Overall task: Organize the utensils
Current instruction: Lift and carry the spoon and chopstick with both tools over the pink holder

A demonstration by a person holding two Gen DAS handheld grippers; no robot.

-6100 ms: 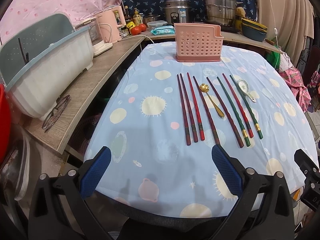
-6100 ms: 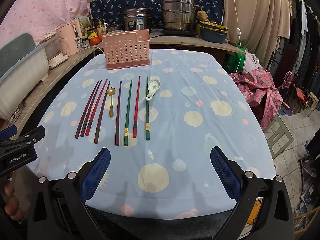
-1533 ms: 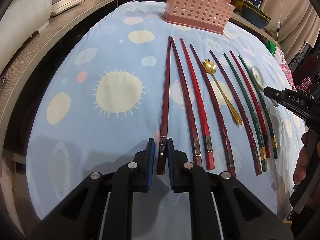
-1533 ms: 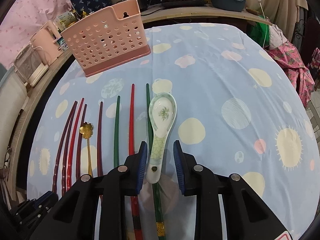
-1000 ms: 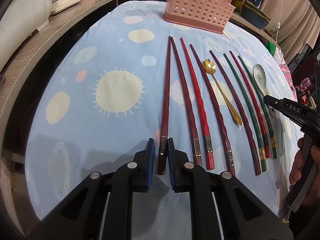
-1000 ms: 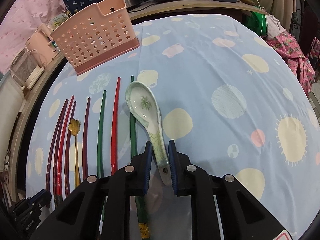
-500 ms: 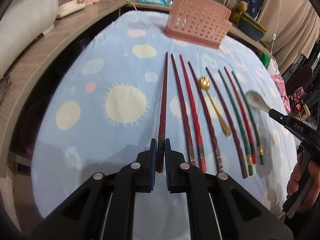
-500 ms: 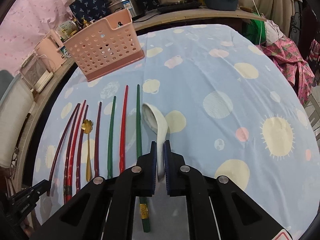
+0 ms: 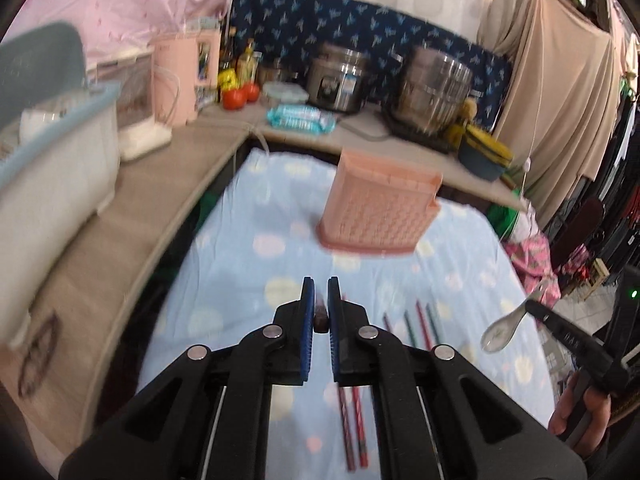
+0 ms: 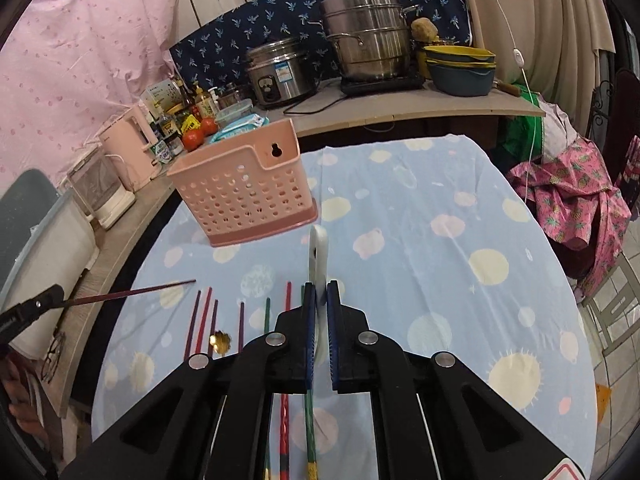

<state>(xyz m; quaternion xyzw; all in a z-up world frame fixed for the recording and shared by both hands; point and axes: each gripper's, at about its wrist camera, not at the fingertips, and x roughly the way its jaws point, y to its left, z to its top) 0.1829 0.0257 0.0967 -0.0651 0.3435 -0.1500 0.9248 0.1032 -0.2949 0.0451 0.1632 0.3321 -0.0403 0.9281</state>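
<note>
My left gripper point(image 9: 319, 300) is shut on the end of a dark red chopstick point(image 9: 320, 314), lifted off the cloth; in the right wrist view that chopstick point(image 10: 132, 290) sticks out level above the table's left side. My right gripper point(image 10: 320, 300) is shut on the handle of a white ceramic spoon point(image 10: 319, 256), held on edge in the air; the left wrist view shows the spoon point(image 9: 502, 330) hanging at the right. The pink perforated utensil basket point(image 10: 244, 192) stands at the table's far end. Several red and green chopsticks point(image 10: 204, 316) and a gold spoon point(image 10: 221, 340) lie on the cloth.
The round table wears a light blue spotted cloth point(image 10: 440, 264). A wooden counter point(image 9: 132, 216) runs along the left and back with a white bin point(image 9: 48, 172), pink kettle point(image 9: 176, 76), tomatoes, steel pots point(image 10: 364, 40) and bowls. Glasses point(image 10: 52, 356) lie on the counter. A chair with pink cloth point(image 10: 580, 196) stands right.
Both grippers rose from the table with their loads: the left lifted the dark red chopstick, the right lifted the white spoon. Both views now look higher, toward the basket and counter.
</note>
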